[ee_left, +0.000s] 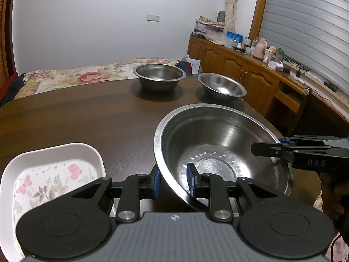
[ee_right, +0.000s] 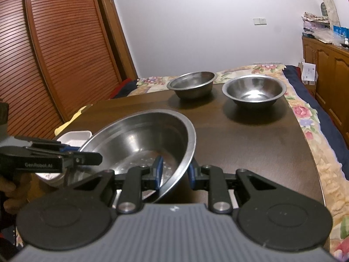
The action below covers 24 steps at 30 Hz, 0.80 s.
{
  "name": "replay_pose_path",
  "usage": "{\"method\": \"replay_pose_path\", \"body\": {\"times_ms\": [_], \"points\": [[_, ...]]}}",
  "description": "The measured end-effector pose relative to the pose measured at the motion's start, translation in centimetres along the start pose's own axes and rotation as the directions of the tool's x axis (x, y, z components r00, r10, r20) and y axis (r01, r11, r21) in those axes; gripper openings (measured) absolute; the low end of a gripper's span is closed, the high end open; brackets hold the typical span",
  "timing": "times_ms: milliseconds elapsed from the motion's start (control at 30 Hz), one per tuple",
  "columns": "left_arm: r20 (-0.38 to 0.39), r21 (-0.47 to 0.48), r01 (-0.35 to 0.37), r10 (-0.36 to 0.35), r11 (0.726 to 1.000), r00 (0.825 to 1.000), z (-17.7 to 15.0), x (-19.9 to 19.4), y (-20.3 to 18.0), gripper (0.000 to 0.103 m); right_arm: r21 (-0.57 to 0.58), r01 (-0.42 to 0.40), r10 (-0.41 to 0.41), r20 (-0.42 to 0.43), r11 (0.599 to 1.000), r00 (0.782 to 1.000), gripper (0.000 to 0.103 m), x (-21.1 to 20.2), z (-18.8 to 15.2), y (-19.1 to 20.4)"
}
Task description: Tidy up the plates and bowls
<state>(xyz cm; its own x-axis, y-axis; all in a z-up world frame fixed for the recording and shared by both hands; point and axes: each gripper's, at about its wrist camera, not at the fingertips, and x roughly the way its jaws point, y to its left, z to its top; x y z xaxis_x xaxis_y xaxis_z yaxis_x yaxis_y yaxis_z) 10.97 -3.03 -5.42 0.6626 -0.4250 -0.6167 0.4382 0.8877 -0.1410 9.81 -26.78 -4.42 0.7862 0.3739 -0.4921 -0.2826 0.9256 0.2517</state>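
Dark wood-grain desk [ee_left: 76, 113], two round steel bowls [ee_left: 159, 76] upper centre. Left hand-held gripper [ee_left: 173, 180] and right hand-held gripper [ee_right: 174, 173] both pinch the large polished steel bowl [ee_left: 218, 135] rim. White floral tray [ee_left: 50, 170] lower left.

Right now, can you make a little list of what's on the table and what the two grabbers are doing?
held: big steel bowl, tilted
left gripper: clamped on the bowl's near rim
right gripper: clamped on the opposite rim
far end of table: flat-bottomed steel bowl beside round steel bowl, apart, both empty
near left: white floral tray
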Motion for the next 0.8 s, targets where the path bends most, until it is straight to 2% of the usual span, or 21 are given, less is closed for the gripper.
{"method": "replay_pose_path", "body": {"times_ms": [533, 700, 800], "points": [[0.011, -0.013, -0.004, 0.004, 1.0, 1.0, -0.52, 0.24, 0.26, 0.028, 0.019, -0.009, 0.009, -0.004, 1.0, 1.0, 0.027, 0.18, -0.49, -0.12], [0.023, -0.025, -0.016, 0.017, 1.0, 1.0, -0.56, -0.01, 0.74, 0.048, 0.022, -0.003, 0.003, 0.003, 1.0, 1.0, 0.028, 0.04, -0.34, -0.15], [0.035, -0.029, -0.026, 0.027, 0.999, 0.999, -0.4, -0.17, 0.91, 0.055, 0.025, 0.004, -0.004, 0.012, 1.0, 1.0, 0.032, -0.31, -0.1, -0.36]]}}
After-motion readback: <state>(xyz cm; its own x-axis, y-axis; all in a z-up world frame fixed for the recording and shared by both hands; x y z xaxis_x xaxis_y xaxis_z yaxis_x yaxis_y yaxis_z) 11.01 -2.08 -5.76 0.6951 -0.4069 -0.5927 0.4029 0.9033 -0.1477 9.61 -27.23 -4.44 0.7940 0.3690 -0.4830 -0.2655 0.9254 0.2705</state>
